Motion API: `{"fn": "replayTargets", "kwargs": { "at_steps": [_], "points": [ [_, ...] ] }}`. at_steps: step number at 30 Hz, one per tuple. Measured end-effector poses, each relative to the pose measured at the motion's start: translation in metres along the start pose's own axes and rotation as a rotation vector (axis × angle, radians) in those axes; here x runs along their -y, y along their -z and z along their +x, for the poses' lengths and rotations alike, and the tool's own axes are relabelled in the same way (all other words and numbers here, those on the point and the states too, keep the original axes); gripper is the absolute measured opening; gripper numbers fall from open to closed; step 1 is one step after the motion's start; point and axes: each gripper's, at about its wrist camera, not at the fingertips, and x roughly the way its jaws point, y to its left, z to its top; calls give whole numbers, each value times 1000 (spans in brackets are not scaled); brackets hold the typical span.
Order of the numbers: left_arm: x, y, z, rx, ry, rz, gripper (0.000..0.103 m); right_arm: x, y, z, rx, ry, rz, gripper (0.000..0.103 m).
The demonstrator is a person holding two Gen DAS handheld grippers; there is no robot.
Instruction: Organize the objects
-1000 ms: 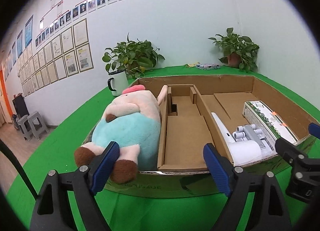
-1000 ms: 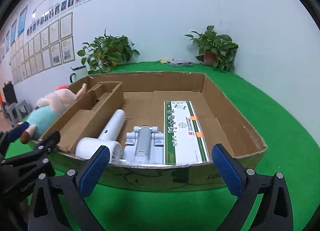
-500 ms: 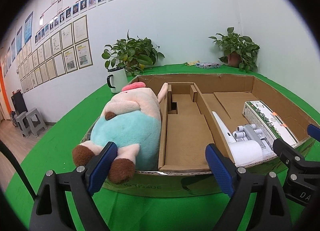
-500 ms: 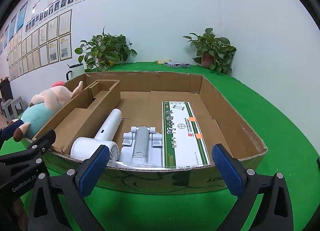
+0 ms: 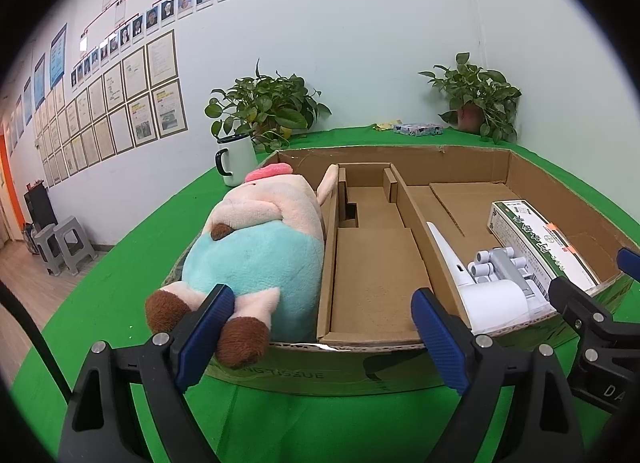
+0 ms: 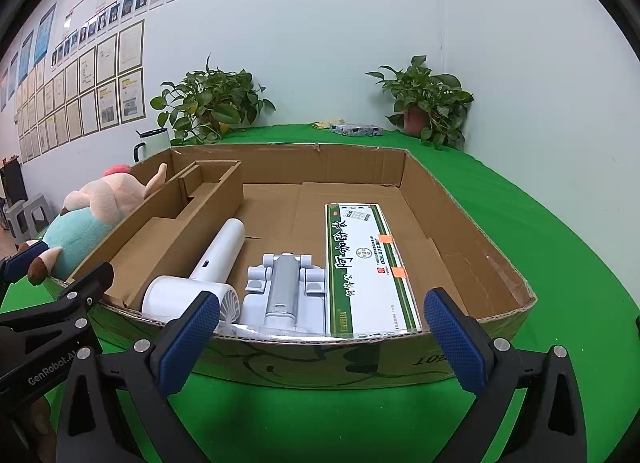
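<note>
A shallow cardboard box [image 5: 400, 151] [image 6: 288, 151] sits on the green table. A pink and teal plush toy [image 5: 260, 247] [image 6: 84, 219] lies in its left compartment. A white hair dryer [image 6: 200, 275] [image 5: 480, 295], a white and grey plastic part [image 6: 284, 287] [image 5: 500, 267] and a green and white carton [image 6: 364, 267] [image 5: 536, 239] lie in the right compartment. The middle compartment holds nothing. My left gripper [image 5: 320, 331] is open and empty in front of the box's near wall. My right gripper [image 6: 320, 343] is open and empty in front of the box's right part.
A white mug [image 5: 234, 161] stands behind the box at the left, beside a potted plant [image 5: 264, 111]. A second potted plant [image 5: 476, 99] and a small packet [image 5: 418, 129] sit at the table's back edge. Grey stools [image 5: 60, 243] stand on the floor at the left.
Both grippers have drawn back a little from the box and stayed open. The objects in the box have not moved.
</note>
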Motion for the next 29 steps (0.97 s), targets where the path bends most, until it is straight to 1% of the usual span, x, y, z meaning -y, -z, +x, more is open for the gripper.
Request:
{"fn": "replayTargets", "kwargs": {
  "at_steps": [3, 7, 10, 29],
  "points": [
    [-2, 0, 1, -7, 4, -12, 93, 0, 0, 0, 0, 0, 0, 103],
    [-9, 0, 3, -24, 32, -52, 97, 0, 0, -1, 0, 0, -1, 103],
    [-5, 1, 3, -25, 19, -41, 98, 0, 0, -1, 0, 1, -1, 103],
    [-3, 1, 1, -29, 20, -42, 100, -3, 0, -2, -1, 5, -4, 103]
  ]
}}
